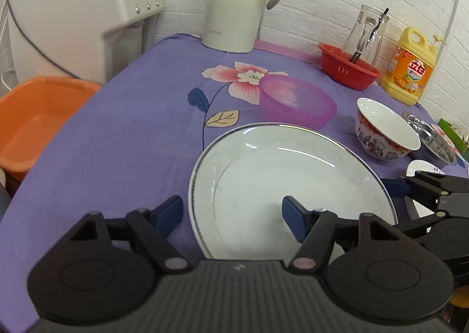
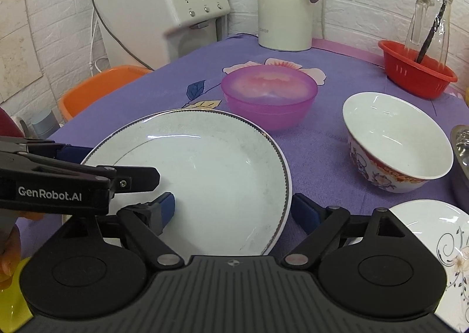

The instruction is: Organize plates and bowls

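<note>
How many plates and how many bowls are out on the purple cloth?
Plates: 2, the large white plate and the floral plate.
Bowls: 3, the pink plastic bowl, the patterned china bowl, the steel bowl.
Total: 5.

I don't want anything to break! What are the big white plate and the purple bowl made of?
The big white plate looks like glazed ceramic: glossy, with sharp light reflections and a thin grey rim line. The purple bowl looks like plastic: translucent, with a duller, frosted sheen.
</note>
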A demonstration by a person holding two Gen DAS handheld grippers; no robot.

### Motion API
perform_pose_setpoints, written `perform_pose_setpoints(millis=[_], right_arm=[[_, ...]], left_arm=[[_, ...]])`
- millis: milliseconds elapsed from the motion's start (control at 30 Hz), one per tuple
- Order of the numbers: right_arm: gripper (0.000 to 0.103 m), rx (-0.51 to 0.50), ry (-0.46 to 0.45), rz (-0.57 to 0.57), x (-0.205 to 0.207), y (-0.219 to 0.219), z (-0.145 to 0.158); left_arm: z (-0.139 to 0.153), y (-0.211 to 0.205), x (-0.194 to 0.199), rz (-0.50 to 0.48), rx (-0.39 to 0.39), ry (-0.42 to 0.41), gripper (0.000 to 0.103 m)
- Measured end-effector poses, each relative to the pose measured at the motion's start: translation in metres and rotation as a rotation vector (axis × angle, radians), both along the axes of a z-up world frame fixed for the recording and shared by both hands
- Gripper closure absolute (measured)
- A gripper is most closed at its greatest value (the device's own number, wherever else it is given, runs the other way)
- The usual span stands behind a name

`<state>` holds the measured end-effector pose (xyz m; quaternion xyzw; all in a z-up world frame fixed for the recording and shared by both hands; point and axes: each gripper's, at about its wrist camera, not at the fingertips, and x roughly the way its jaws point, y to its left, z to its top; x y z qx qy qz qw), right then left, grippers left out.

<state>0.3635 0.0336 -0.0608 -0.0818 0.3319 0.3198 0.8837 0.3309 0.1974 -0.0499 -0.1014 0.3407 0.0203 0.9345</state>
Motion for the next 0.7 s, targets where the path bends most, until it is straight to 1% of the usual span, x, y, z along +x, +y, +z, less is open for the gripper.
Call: perform_pose_setpoints(millis=[67,133,233,367,533,700], right_arm=[[0.0,0.001,-0.001,0.013,-0.003,-0.002,0.001],[0.0,0.006,-0.001,0.009,-0.003,0.0,0.0],[0.0,0.009,-0.013,0.02,-0.004,0.003,0.0],[0.0,0.012,-0.01,-0.013,-0.005,0.003,0.002],[0.0,0.039,-0.022,-0.038,-0.009,-0.003,0.013],[0.0,0.072,-0.031,-0.053,-0.017,-0.006,0.027]], left_arm=[[0.0,0.0,0.0,-0.004,-0.006,-0.005,0.041],[0.0,-0.003,0.001,-0.004,0.012,-0.008,0.057],[0.001,-0.005,0.003,-0.003,0.025,0.0,0.064],[0.004,-0.006,0.005,0.025,0.008,0.012,0.067],[0.017,-0.005,0.001,0.034,-0.021,-0.017,0.067],[0.033,-0.009,-0.006,0.042,-0.009,-0.041,0.067]])
